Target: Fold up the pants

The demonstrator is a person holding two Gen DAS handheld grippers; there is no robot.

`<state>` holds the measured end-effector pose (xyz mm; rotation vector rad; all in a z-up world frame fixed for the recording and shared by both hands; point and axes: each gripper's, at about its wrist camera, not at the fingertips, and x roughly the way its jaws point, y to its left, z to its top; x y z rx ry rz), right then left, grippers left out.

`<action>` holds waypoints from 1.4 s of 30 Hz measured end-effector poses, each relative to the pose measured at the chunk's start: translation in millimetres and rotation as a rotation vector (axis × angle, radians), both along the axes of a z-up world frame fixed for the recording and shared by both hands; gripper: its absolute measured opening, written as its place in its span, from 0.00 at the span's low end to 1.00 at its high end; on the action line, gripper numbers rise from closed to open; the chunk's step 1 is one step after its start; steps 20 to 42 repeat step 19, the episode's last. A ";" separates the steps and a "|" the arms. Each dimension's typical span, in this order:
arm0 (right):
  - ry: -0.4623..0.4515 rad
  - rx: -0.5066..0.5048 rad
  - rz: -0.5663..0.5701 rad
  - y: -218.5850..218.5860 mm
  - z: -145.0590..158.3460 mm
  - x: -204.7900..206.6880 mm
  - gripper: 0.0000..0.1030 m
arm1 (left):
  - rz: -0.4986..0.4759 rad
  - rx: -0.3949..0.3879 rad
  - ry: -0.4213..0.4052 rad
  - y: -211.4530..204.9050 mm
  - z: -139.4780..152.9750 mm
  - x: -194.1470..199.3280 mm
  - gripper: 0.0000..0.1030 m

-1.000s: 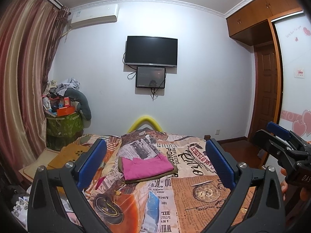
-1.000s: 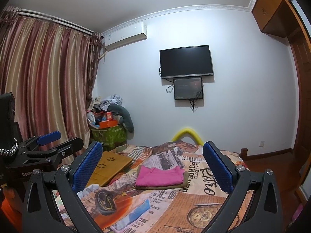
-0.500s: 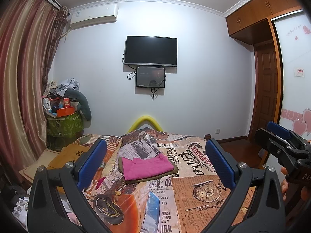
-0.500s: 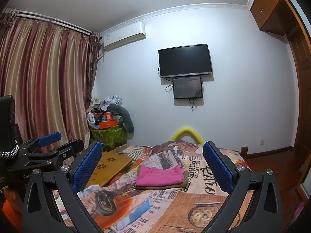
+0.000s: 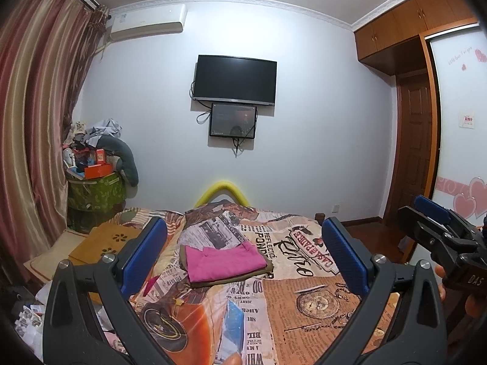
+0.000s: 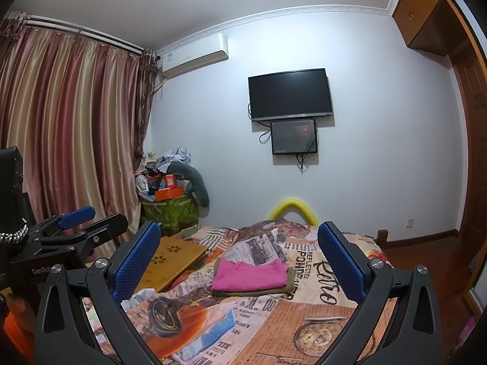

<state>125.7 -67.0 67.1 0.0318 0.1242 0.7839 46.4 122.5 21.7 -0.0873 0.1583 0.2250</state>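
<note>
Nearest the cameras, both grippers, left (image 5: 243,255) and right (image 6: 239,257), are held wide apart w/ nothing between the pads, well above the bed (image 5: 319,301). Farther back, pink pants (image 5: 223,260) are seen folded flat atop an olive garment; folding looks done. "GenRo…", "DAS", "Retro" and "REFLECTIO" are read.

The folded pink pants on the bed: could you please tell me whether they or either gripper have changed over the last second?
Nothing visibly changed. The pink pants lie folded on the olive garment, both on the bed. The left gripper and right gripper hang open above the bed, holding nothing.
</note>
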 end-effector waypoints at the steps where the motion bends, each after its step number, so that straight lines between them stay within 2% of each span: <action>1: 0.001 0.001 0.001 -0.1 0.3 0.1 1.00 | 0.000 -0.002 0.000 0.3 -0.2 0.2 1.00; 14: 0.002 -0.004 0.004 1.4 1.4 1.0 1.00 | -0.007 0.028 0.018 -4.3 -2.3 3.0 1.00; 42: 0.005 -0.009 0.003 2.6 0.9 2.0 1.00 | -0.002 0.022 0.020 -1.7 -4.7 3.8 1.00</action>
